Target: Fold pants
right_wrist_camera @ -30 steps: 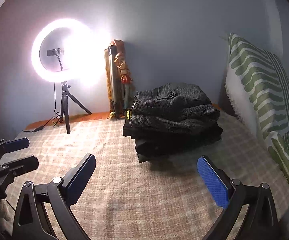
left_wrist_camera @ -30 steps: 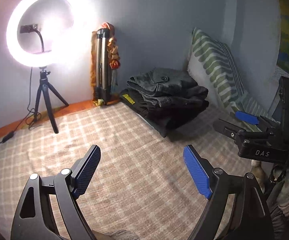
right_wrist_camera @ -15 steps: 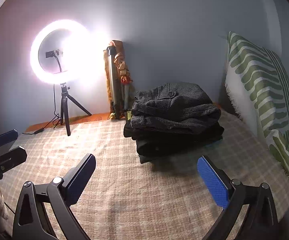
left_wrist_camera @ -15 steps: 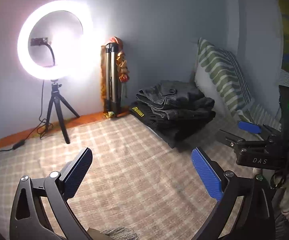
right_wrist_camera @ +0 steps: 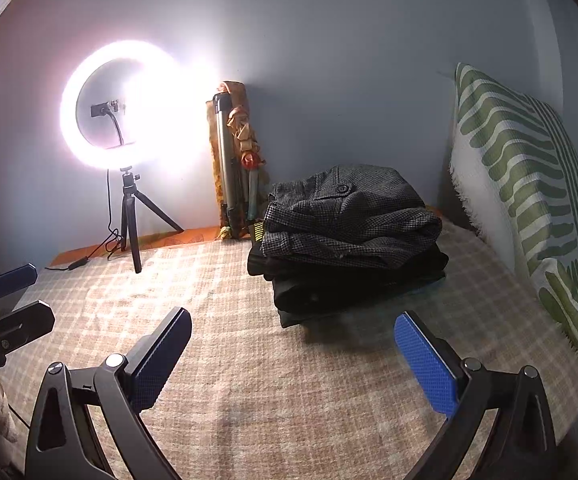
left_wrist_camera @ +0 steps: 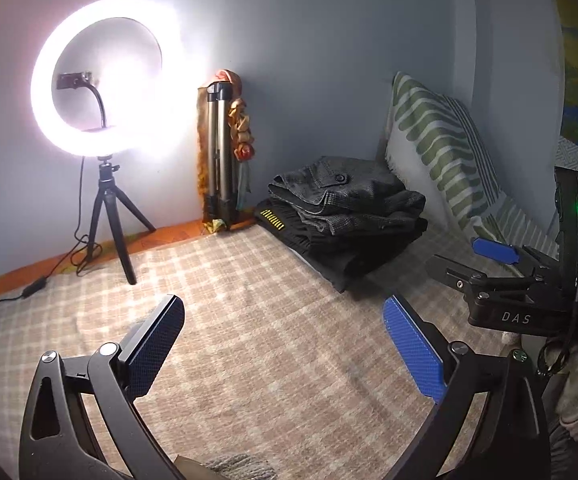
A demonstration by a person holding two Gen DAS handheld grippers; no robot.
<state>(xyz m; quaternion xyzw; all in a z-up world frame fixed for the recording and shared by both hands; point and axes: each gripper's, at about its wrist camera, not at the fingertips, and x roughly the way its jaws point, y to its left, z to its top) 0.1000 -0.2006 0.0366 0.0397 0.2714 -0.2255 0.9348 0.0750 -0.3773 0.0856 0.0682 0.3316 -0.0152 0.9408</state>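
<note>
A stack of folded pants (left_wrist_camera: 349,216) (right_wrist_camera: 349,236) lies at the back of the bed, near the wall. Its top pair is grey checked with a button, over dark pairs. My left gripper (left_wrist_camera: 283,308) hovers above the checked blanket (left_wrist_camera: 249,320), in front and to the left of the stack. It is open with nothing between its blue pads. My right gripper (right_wrist_camera: 293,320) is open and empty too, just in front of the stack. Each gripper shows in the other's view: the right gripper (left_wrist_camera: 489,264) at the right edge, the left gripper (right_wrist_camera: 13,296) at the far left.
A lit ring light on a small tripod (left_wrist_camera: 109,200) (right_wrist_camera: 129,216) stands at the back left, its cable trailing over the blanket. A folded tripod (left_wrist_camera: 221,152) leans in the corner. A green-striped pillow (right_wrist_camera: 529,184) stands along the right side. A bit of grey fabric (left_wrist_camera: 229,464) shows under the left gripper.
My left gripper's jaws have spread wider, and its view has shifted a little, so the ring light and stack sit further right and lower. The right gripper has not moved.
</note>
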